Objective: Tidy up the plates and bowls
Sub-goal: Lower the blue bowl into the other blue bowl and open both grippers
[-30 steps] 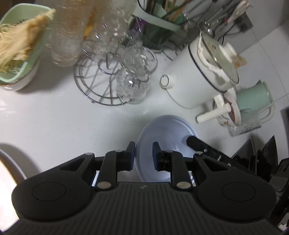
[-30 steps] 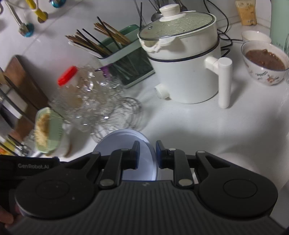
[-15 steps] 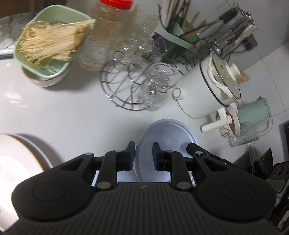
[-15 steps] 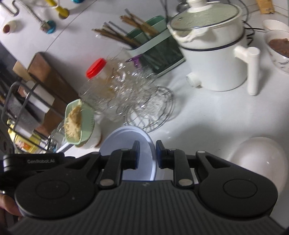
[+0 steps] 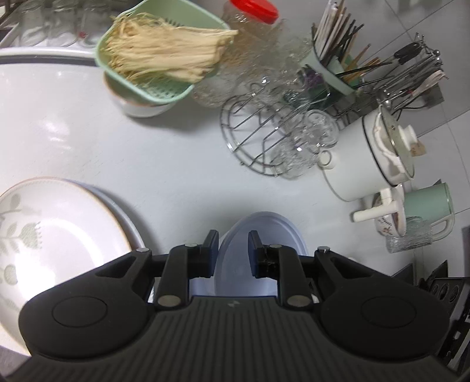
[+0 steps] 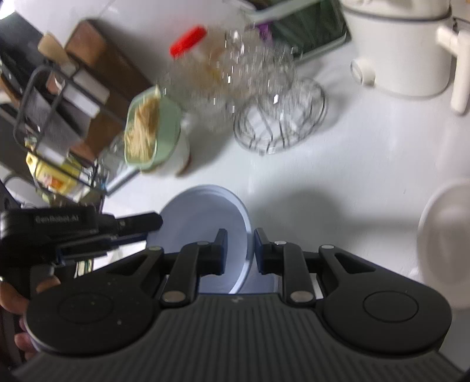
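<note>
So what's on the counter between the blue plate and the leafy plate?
Nothing. In the left wrist view, only bare white counter separates the blue plate, clamped in the left claw, from the leafy plate.

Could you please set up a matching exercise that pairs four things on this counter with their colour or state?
Things:
1. blue plate
2. jar lid
3. strainer basket
4. leaf-patterned plate

Colour or state:
a. red, on a clear jar
b. lying on top of another plate at the left
c. gripped at its rim by both the left claw and the right claw
d. pale green, holding pale stringy strands

Pairs: 1-c, 2-a, 3-d, 4-b
</note>
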A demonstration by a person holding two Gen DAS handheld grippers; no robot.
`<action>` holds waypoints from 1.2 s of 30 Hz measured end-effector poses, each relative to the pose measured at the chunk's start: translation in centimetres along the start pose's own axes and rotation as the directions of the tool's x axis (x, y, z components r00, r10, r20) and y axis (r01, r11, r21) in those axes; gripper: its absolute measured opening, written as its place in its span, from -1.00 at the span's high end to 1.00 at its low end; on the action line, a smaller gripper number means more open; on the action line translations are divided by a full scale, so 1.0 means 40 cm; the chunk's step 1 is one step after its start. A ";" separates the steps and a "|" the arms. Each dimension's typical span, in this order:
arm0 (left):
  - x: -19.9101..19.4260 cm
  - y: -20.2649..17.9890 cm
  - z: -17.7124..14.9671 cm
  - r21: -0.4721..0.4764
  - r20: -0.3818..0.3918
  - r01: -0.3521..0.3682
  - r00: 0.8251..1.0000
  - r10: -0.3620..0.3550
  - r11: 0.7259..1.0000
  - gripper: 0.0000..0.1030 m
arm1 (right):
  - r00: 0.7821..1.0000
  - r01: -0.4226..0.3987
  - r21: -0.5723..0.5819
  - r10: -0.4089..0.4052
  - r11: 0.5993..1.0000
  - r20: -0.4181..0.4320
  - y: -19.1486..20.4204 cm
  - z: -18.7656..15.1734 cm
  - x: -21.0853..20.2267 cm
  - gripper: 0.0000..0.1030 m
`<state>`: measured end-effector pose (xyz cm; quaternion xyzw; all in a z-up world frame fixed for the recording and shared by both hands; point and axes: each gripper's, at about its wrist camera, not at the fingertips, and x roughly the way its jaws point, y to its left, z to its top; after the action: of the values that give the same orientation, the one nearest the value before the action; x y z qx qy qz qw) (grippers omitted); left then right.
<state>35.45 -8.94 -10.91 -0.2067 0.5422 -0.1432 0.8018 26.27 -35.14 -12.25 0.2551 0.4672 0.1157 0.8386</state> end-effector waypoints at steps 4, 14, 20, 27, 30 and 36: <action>0.007 0.015 -0.024 0.008 -0.014 -0.016 1.000 0.016 1.000 0.54 | 0.998 0.026 -0.056 -0.029 0.998 -0.047 0.012 -0.036 0.019 0.57; 0.033 0.024 -0.047 0.072 -0.029 -0.084 0.996 0.086 0.994 0.53 | 0.996 0.051 -0.092 -0.057 0.994 -0.064 0.027 -0.072 0.042 0.54; 0.013 0.013 -0.048 0.113 -0.001 -0.091 0.996 0.092 0.989 -0.05 | 0.997 0.081 -0.101 -0.082 0.992 -0.009 0.042 -0.068 0.018 0.54; -0.079 -0.011 -0.054 0.142 0.094 -0.076 0.994 0.063 0.987 -0.06 | 0.991 0.111 -0.122 -0.101 0.986 0.087 0.071 -0.066 -0.054 0.54; -0.131 -0.023 -0.060 0.160 0.139 -0.075 0.989 0.053 0.984 -0.06 | 0.982 0.134 -0.131 -0.114 0.982 0.153 0.094 -0.069 -0.101 0.54; -0.227 -0.043 -0.082 0.241 0.207 -0.062 0.978 0.011 0.968 -0.06 | 0.960 0.198 -0.149 -0.161 0.969 0.228 0.148 -0.091 -0.160 0.54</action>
<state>29.00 -6.88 -3.79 -0.1091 0.4386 -0.1727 0.8752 20.02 -31.76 -5.99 0.1500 0.3837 0.0502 0.9098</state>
